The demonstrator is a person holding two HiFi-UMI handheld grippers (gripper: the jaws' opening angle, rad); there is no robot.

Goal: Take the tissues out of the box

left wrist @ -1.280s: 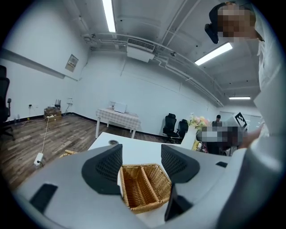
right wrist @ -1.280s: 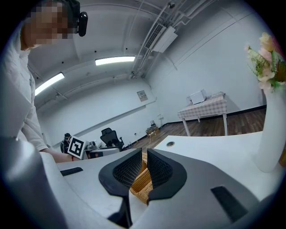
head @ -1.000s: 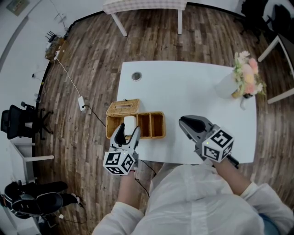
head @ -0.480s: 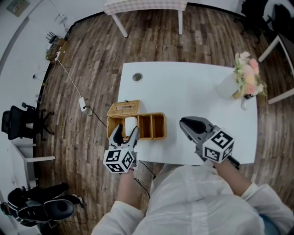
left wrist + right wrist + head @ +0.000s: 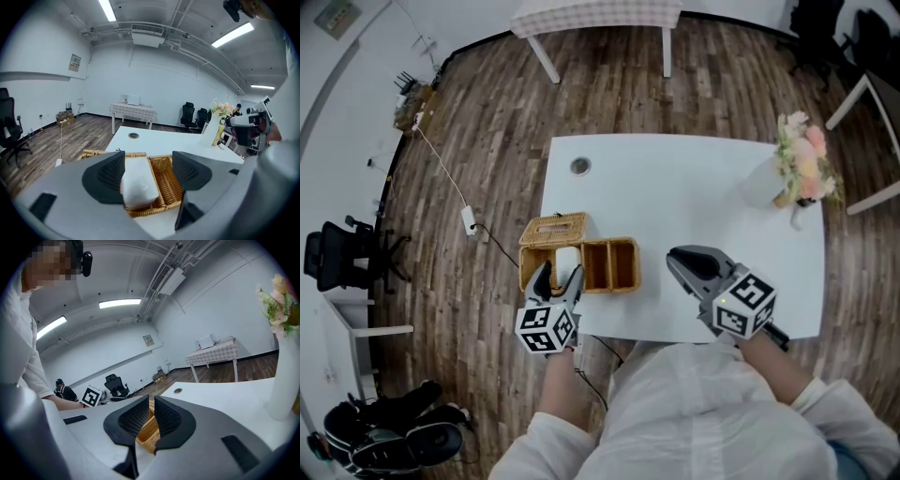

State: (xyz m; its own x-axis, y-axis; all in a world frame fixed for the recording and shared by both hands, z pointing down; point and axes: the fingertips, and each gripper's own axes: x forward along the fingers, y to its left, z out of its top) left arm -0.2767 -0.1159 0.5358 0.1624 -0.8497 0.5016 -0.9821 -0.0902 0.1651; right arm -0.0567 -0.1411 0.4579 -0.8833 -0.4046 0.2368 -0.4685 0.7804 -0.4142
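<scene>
A wicker basket [image 5: 614, 267] with several compartments sits at the left front of the white table [image 5: 694, 206]. A white tissue pack [image 5: 567, 262] stands in its left compartment. My left gripper [image 5: 559, 275] reaches in from the front edge, open. Its jaws stand wide either side of the tissue pack [image 5: 138, 180], which lies close to the left jaw and clear of the right one. My right gripper [image 5: 676, 256] hovers over the table right of the basket, shut and empty. Past its tips the right gripper view shows the basket [image 5: 147, 434].
A wicker lid or box [image 5: 553, 227] lies right behind the basket. A white vase of flowers [image 5: 802, 167] stands at the table's far right, and a round cable hole [image 5: 579, 167] is at the far left. Wooden floor surrounds the table.
The left gripper's jaws have spread slightly wider around the tissue pack. The right gripper has hardly moved.
</scene>
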